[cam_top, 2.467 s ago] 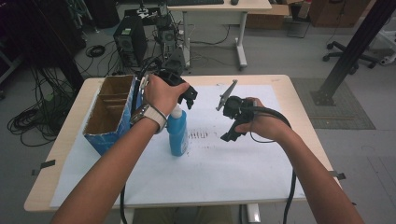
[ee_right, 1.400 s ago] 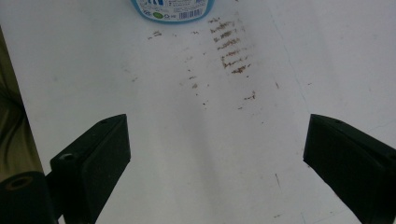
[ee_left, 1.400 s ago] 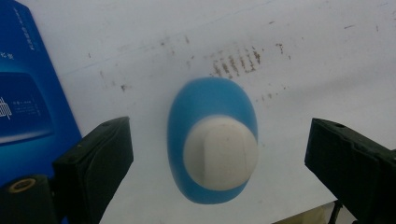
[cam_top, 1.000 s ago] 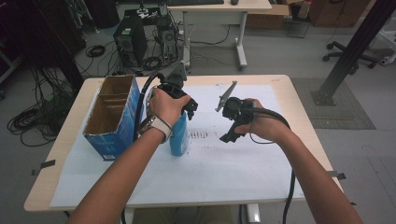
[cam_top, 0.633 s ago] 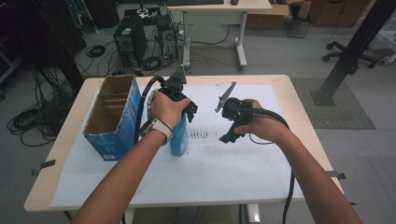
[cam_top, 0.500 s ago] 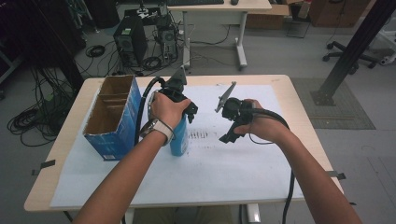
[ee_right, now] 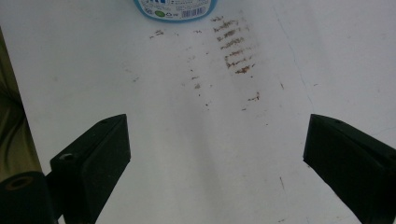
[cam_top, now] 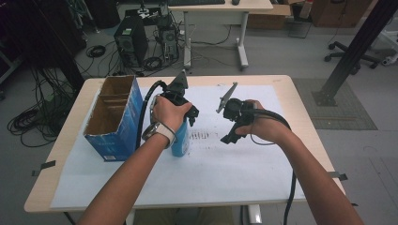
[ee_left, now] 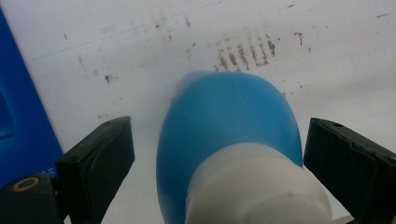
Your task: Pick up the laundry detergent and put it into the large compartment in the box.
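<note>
A blue bottle with a white cap stands upright on the white paper, right of the blue box. In the left gripper view the bottle rises between the two jaws with a gap on each side. My left gripper is open around the bottle's neck, and in the high view this left gripper sits over the bottle's top. My right gripper hovers to the right of the bottle. In its own view the right gripper is open over bare paper, the bottle's base at the top edge.
An open-topped blue cardboard box stands at the table's left. Brown smudges mark the white paper sheet between the grippers. The wooden table edge frames the paper. Cables trail from both grippers.
My left gripper has come down over the bottle's cap, which showed below the hand before. The bottle and the right gripper have stayed in place.
</note>
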Demonstrator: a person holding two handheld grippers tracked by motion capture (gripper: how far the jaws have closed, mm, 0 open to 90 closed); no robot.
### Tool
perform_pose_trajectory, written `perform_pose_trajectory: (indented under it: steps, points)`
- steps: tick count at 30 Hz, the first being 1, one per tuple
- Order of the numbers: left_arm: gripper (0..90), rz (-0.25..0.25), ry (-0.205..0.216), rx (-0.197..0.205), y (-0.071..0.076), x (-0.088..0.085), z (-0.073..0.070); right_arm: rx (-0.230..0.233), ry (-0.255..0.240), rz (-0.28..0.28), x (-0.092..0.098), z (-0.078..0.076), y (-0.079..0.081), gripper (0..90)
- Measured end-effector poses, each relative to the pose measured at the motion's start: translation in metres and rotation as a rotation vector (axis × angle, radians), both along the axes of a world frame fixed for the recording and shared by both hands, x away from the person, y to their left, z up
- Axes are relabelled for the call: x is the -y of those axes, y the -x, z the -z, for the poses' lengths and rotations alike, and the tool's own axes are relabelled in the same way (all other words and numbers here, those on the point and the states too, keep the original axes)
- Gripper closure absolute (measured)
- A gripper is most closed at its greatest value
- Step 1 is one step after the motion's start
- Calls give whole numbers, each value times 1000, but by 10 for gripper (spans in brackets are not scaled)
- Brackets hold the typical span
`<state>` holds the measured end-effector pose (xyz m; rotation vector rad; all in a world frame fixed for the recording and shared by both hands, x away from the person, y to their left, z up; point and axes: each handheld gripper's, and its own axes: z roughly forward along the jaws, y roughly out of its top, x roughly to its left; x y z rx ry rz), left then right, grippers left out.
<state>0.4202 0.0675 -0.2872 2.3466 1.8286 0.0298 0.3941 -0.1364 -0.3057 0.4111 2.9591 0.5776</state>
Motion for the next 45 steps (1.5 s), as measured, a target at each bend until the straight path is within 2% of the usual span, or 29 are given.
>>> perform_pose_trajectory:
  steps: [16,32,39,45]
  points:
    - [143,4,1,-16,-2,-1,8,-4,2,-5,-2,2,-1,74]
    - [256,-7,2,-9,-4,-2,8,-11,-1,2,1,4,-2,74]
    - [338,-5,12,-14,-4,0,7,-9,-7,4,2,4,-2,74]
    - [357,-2,7,-16,-4,1,6,-9,-10,4,3,3,-3,74]
